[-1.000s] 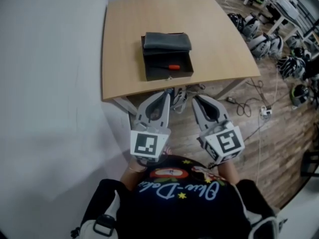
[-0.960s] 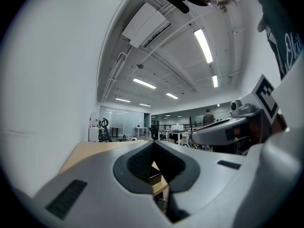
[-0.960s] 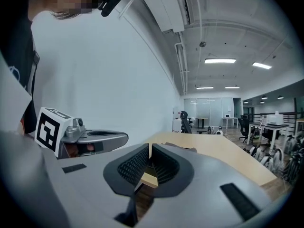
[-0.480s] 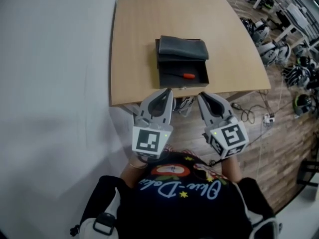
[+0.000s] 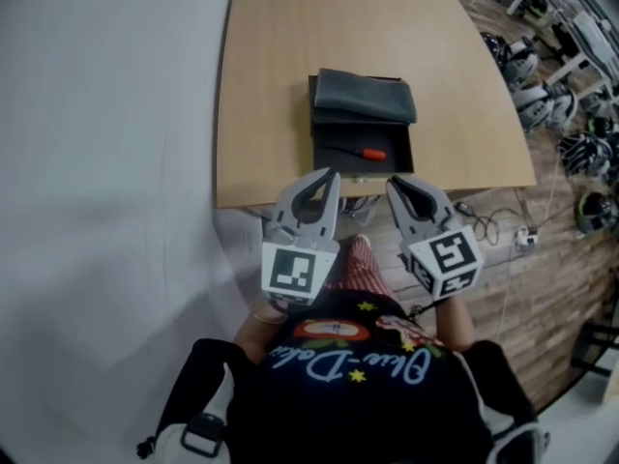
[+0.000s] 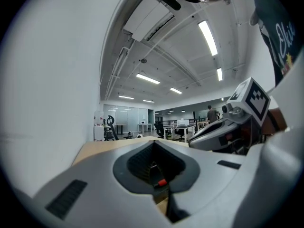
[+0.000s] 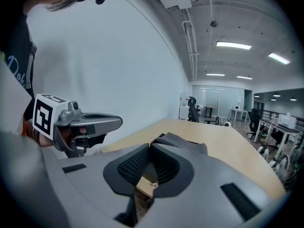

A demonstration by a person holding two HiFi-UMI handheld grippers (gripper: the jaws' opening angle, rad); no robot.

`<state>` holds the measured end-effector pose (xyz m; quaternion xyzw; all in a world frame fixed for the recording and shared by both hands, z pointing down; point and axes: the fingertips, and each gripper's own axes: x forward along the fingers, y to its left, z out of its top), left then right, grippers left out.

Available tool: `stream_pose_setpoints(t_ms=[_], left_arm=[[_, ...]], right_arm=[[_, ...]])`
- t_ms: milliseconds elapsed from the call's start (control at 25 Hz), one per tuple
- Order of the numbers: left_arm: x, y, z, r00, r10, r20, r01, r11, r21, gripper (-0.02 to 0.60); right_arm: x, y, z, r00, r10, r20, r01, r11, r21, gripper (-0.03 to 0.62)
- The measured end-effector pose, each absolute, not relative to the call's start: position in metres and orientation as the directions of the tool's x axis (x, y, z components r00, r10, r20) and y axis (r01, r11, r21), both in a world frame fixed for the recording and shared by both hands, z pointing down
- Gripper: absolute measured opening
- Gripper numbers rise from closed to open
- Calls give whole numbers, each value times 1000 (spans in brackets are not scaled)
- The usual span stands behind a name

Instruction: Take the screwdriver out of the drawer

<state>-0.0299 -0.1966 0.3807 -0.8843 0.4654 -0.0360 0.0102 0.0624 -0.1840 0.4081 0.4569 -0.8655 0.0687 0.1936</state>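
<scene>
A dark drawer unit (image 5: 363, 100) sits mid-table with its drawer (image 5: 329, 158) pulled toward me. Inside lies the screwdriver (image 5: 364, 153), black shaft and orange-red handle. My left gripper (image 5: 332, 174) and right gripper (image 5: 393, 182) hover side by side at the table's near edge, just short of the drawer front. Both are shut, with nothing between their fingers. In the left gripper view, the handle's red end (image 6: 162, 182) shows through the hole behind the closed tips (image 6: 153, 142). The right gripper view looks over its closed tips (image 7: 151, 144) at the unit's top (image 7: 183, 141).
The light wooden table (image 5: 271, 85) stands against a white wall (image 5: 97, 162) on the left. Several helmets (image 5: 522, 66) and loose cables (image 5: 484, 225) lie on the wooden floor to the right. Desks and chairs fill the far room.
Both grippers have moved forward together, from over the floor up to the table's near edge. The drawer now lies just beyond their tips. Neither gripper's jaws have changed.
</scene>
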Motion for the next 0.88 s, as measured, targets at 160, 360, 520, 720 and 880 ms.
stream_pose_setpoints(t_ms=[160, 360, 520, 720, 880], left_arm=[[-27, -212, 387, 541, -839, 66, -838, -544, -44, 0], [-24, -234, 400, 495, -863, 106, -865, -500, -35, 0], [-21, -248, 414, 480, -866, 138, -872, -488, -32, 0], [-19, -252, 428, 461, -871, 172, -882, -471, -18, 0], [-19, -252, 436, 450, -872, 194, -888, -459, -4, 0]], right_arm=[[63, -204, 429, -516, -708, 483, -769, 631, 102, 2], [66, -231, 452, -531, -642, 553, -705, 696, 132, 15], [65, -251, 473, -533, -581, 615, -651, 746, 140, 23], [63, -264, 505, -520, -497, 695, -590, 797, 129, 49], [61, -272, 536, -481, -426, 766, -549, 828, 116, 58]])
